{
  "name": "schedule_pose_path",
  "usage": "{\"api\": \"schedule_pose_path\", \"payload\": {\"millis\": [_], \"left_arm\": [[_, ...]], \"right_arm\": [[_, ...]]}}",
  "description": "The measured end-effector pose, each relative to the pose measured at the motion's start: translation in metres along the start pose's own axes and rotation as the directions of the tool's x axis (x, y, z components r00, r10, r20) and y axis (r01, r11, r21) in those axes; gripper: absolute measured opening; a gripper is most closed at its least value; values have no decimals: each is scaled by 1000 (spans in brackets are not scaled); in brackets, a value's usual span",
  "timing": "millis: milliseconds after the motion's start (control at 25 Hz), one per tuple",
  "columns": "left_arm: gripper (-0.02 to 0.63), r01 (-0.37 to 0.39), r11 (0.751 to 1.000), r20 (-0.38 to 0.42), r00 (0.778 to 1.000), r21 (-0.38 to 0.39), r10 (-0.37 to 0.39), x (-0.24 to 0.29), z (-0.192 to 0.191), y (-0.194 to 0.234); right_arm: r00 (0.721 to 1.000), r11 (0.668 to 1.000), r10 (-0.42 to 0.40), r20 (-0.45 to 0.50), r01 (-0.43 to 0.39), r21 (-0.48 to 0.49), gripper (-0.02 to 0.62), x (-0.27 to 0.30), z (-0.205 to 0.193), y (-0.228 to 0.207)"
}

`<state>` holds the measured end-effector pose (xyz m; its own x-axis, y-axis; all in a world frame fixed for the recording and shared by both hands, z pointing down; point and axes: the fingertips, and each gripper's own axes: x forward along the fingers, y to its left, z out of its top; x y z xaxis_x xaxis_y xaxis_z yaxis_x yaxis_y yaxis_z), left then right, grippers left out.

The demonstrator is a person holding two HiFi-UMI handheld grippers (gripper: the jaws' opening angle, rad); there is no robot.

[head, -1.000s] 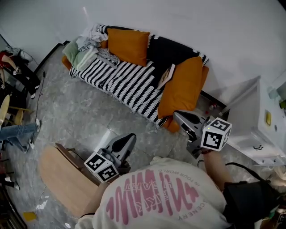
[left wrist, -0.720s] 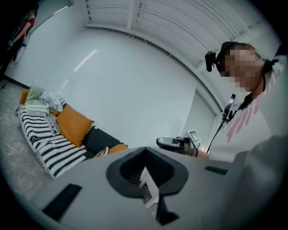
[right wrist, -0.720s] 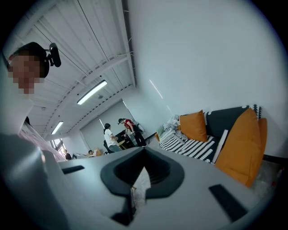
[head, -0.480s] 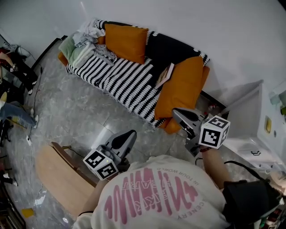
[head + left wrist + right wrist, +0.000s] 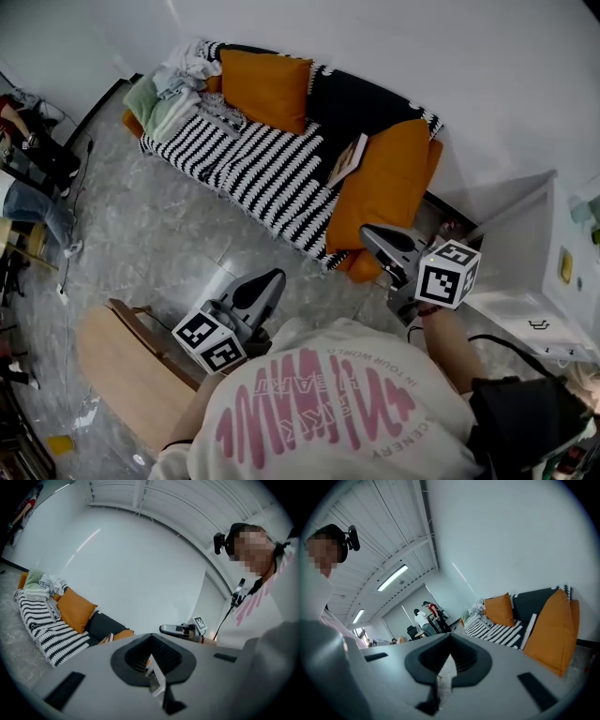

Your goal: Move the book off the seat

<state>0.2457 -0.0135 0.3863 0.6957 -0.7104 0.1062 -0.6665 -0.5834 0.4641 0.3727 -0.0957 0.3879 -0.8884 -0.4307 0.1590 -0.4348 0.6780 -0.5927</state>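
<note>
A thin book (image 5: 349, 159) stands on the black seat of the sofa (image 5: 272, 173), leaning against a big orange cushion (image 5: 380, 192). It also shows in the left gripper view as the book (image 5: 107, 638) and in the right gripper view as the book (image 5: 529, 631). Over the floor in front of the sofa, my left gripper (image 5: 271, 279) is shut and holds nothing. My right gripper (image 5: 368, 232) is shut and empty too, close to the orange cushion's lower end. Both are well short of the book.
A second orange cushion (image 5: 265, 89) and a pile of clothes (image 5: 173, 94) lie at the sofa's far end. A white cabinet (image 5: 525, 253) stands to the right. A round wooden seat (image 5: 122, 366) is at my left. People (image 5: 28, 178) stand at the left edge.
Both grippers have drifted a little toward the sofa and stay shut. The person in jeans at the left edge has moved up the picture.
</note>
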Motion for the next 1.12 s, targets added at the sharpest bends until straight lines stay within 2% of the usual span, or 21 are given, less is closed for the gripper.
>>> {"api": "schedule_pose_path", "payload": {"millis": [240, 560, 760, 960, 1120], "left_arm": [[9, 2, 1000, -12, 1000, -10, -2, -7, 1, 9], [9, 83, 996, -43, 996, -13, -83, 3, 12, 27], [9, 133, 990, -84, 988, 35, -130, 2, 25, 48], [9, 173, 984, -110, 979, 29, -169, 0, 40, 81], [9, 232, 973, -147, 963, 21, -226, 0, 48, 102]], "right_arm": [[1000, 1000, -12, -4, 12, 8, 6, 9, -4, 1], [995, 995, -95, 25, 94, 34, 6, 16, 0, -10], [991, 991, -130, 41, 129, 42, 6, 37, 3, -5], [981, 982, -188, 53, 186, 33, 6, 62, 5, -4], [970, 972, -231, 75, 227, 58, 6, 83, 10, -4]]}}
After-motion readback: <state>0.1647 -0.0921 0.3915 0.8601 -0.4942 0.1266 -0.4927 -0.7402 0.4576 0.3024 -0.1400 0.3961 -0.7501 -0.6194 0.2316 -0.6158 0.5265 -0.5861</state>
